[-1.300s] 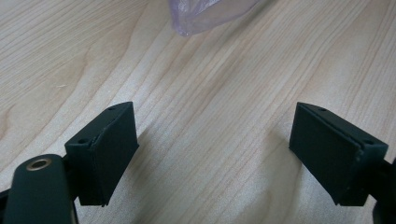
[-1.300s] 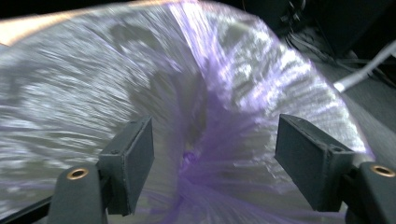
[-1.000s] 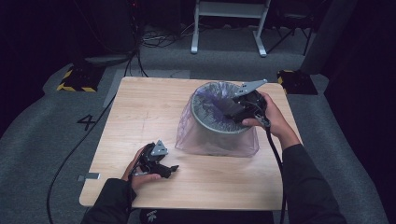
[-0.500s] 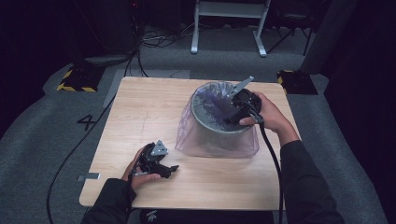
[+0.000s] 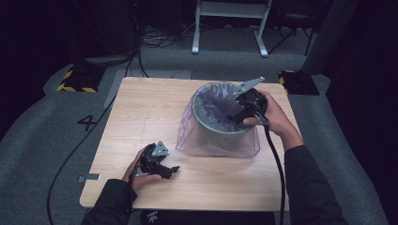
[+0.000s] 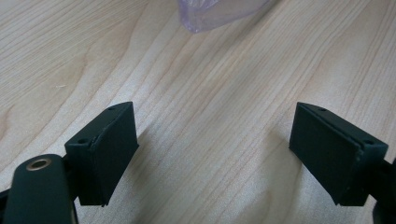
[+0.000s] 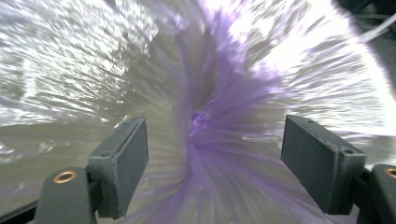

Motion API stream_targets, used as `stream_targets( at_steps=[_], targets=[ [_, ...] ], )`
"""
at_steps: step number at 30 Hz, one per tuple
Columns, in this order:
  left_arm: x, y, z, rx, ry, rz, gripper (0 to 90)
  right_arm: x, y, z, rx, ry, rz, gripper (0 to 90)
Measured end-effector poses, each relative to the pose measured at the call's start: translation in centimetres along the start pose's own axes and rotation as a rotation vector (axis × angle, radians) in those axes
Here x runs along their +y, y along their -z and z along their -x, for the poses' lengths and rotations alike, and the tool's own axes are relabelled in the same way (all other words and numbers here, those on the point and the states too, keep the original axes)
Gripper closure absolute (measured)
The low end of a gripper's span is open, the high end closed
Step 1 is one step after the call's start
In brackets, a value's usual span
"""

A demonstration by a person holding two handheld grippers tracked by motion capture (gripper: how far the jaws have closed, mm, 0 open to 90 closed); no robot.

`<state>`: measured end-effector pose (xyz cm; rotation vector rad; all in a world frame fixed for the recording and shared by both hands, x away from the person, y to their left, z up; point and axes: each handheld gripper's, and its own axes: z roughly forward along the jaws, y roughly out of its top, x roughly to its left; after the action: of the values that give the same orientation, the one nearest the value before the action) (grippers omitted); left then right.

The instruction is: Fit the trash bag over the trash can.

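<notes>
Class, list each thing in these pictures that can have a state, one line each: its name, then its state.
Bin: upright on the table, lined.
Purple bag: inside the bin, its edge folded over the rim and draped down the outside.
Left tongs: open, nothing between the jaws, low over bare wood.
Right tongs: open, jaws just been opening, pointing into the lined bin, nothing gripped.
Table: level, bearing the bin.

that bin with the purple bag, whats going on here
A person is lining a grey bin with a purple bag on a wooden table. The right gripper reaches into the bin's mouth; its jaws have just been opening, nothing between them. The left gripper rests open on the table nearby.
</notes>
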<state>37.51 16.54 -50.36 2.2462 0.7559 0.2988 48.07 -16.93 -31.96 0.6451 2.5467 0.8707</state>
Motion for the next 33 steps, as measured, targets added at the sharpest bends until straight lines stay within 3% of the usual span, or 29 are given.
stream_targets(
  at_steps=[9, 18, 24, 28, 33],
  targets=[
    [0.0, 0.0, 0.0, 0.001, 0.001, -0.001, 14.7, -2.0, 4.0, 0.5, -0.006, -0.037, 0.117, 22.5],
    [0.0, 0.0, 0.0, 0.001, 0.0, -0.001, 14.7, -4.8, 7.2, -0.2, -0.034, -0.01, 0.181, 22.3],
    [0.0, 0.0, 0.0, 0.002, 0.002, -0.001, 14.6, -7.0, 8.3, -1.2, -0.068, 0.008, 0.177, 22.2],
    [0.0, 0.0, 0.0, 0.001, 0.001, 0.001, 14.6, -8.3, 8.4, -2.1, -0.102, 0.049, 0.168, 21.7],
    [0.1, -0.1, 0.0, 0.003, -0.002, 0.001, 14.6, -10.1, 8.6, -3.0, -0.119, 0.046, 0.17, 21.7]
  ],
)
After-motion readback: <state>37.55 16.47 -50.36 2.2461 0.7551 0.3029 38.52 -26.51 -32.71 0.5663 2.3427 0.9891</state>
